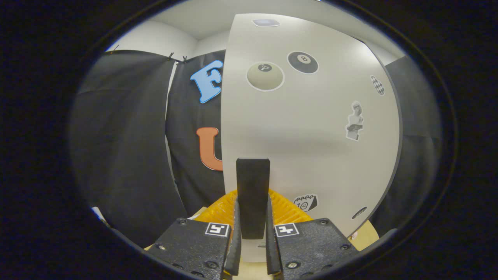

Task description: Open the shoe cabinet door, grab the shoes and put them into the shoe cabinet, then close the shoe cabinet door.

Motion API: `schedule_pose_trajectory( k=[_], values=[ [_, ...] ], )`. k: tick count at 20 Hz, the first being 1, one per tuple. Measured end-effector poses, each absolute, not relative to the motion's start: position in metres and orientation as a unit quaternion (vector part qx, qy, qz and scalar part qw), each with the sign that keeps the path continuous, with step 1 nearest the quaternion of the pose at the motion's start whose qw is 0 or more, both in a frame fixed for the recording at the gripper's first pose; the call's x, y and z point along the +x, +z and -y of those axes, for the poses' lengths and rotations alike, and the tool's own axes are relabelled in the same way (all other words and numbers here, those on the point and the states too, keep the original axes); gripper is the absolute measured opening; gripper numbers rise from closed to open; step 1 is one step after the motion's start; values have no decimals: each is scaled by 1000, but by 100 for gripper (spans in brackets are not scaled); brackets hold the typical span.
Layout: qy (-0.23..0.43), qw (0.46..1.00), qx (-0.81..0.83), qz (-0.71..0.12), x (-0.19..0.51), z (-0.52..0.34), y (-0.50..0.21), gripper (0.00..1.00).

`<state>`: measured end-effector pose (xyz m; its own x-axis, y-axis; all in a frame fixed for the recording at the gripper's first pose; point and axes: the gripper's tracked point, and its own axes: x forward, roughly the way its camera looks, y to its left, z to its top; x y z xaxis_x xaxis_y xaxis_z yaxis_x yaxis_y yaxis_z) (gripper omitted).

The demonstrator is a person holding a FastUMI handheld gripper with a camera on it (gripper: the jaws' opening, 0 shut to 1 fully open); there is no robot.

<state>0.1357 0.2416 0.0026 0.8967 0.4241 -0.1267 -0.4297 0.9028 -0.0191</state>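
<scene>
Both fingers [236, 237] stand close together at the foot of the gripper view, clamped on a flat black handle [253, 196] that rises upright between them; each dark pad presses a side of that bar; the gripper [253, 243] carries two black textured blocks, each with a small square black-and-white marker and bolt heads.

Fixed to the handle is the shoe cabinet door [311, 136], a smooth pale grey panel with a thin dark edge, bowed by the lens; its lower edge is hidden behind the finger blocks; whether it stands ajar or flush cannot be told; the cabinet's inside is out of sight, so nothing of its contents shows.

Stickers dot the panel: a black eight-ball [302, 62], a pale ball [265, 76], a small checkered oval [377, 85], a white bust figure [355, 120], a calendar-like one [305, 202] low down; one near the top [266, 22] is too blurred to make out.

Something orange and ribbed [221, 210] lies just beyond the fingers, mostly covered; its nature is unclear; a light wooden surface [367, 235] peeks beside the right block.
</scene>
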Motion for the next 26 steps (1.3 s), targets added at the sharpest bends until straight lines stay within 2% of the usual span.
schedule_pose_trajectory(
  k=[10,26],
  values=[
    [269,961,-26,-58,99,-221,6,27],
    [313,948,-23,-59,63,-184,12,27]
  ],
)
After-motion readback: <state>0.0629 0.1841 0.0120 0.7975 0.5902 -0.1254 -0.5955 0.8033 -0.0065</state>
